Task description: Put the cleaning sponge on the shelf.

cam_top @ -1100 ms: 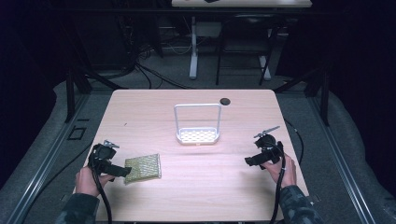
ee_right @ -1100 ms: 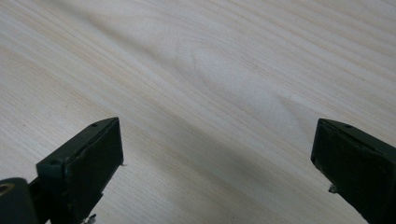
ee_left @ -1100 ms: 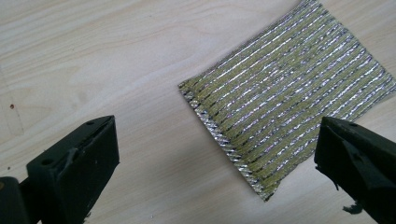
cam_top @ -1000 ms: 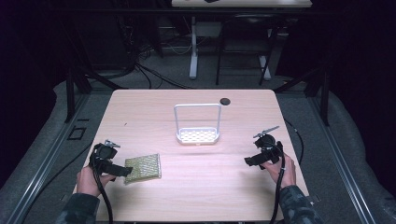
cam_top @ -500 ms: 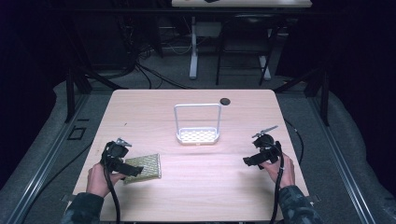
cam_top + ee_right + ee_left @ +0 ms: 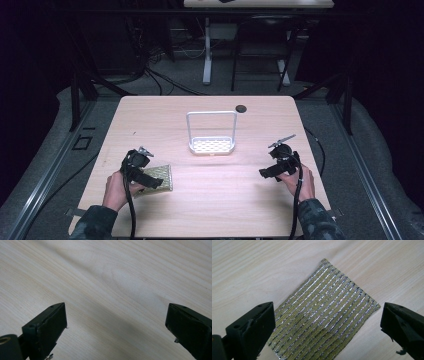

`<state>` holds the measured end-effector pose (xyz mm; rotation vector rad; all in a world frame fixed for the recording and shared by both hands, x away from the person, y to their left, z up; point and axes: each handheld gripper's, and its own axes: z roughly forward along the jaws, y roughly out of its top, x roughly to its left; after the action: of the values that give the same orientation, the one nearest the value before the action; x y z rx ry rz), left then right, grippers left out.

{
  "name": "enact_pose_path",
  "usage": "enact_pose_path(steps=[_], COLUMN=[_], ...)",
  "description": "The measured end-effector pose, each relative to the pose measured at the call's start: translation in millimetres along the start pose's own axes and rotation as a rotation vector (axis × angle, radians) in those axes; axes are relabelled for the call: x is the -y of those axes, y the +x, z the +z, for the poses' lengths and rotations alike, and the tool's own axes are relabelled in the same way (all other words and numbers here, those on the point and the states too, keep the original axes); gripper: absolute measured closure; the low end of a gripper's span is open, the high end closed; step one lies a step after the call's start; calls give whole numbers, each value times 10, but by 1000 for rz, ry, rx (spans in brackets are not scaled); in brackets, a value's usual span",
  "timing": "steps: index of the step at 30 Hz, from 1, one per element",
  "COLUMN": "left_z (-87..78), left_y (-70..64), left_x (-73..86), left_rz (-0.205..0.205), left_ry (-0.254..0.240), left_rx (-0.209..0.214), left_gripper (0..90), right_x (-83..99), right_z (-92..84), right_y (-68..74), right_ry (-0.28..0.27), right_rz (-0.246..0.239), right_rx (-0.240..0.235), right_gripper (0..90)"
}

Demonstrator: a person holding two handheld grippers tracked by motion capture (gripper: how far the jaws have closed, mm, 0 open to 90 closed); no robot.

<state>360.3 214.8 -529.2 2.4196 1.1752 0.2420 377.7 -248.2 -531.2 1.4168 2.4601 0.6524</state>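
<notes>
A flat green-and-silver striped scouring pad (image 6: 160,178) (image 6: 324,317) lies on the wooden table at the front left. My left gripper (image 6: 150,180) (image 6: 328,337) hovers directly over it, open, its jaws standing wide to either side of the pad. At the front right my right gripper (image 6: 267,172) (image 6: 117,335) is open above bare wood, with nothing between its jaws. A white wire rack (image 6: 211,132) with a perforated base stands upright at the table's middle.
A small dark round disc (image 6: 241,108) lies near the table's far edge. Another table's legs and cables stand on the floor beyond. Bare wood stretches between the pad and my right gripper.
My left gripper has moved right, from beside the pad's left edge to over the pad. The right gripper has barely shifted.
</notes>
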Motion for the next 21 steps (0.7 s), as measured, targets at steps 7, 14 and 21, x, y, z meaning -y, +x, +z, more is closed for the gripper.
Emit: enact_pose_path(steps=[7,14,21], left_z=[120,220,294], left_y=[-15,-34,-40], left_x=[-29,-78,-96], left_rz=[43,78,99], left_ry=[24,56,84], left_rx=[26,35,40], left_gripper=[0,0,0], right_x=[-5,-4,-1], right_z=[-8,-8,-5], right_y=[0,-3,-7], right_ry=[-3,3,-5], right_rz=[-4,1,4], right_rx=[0,-5,-7], right_gripper=[37,36,36])
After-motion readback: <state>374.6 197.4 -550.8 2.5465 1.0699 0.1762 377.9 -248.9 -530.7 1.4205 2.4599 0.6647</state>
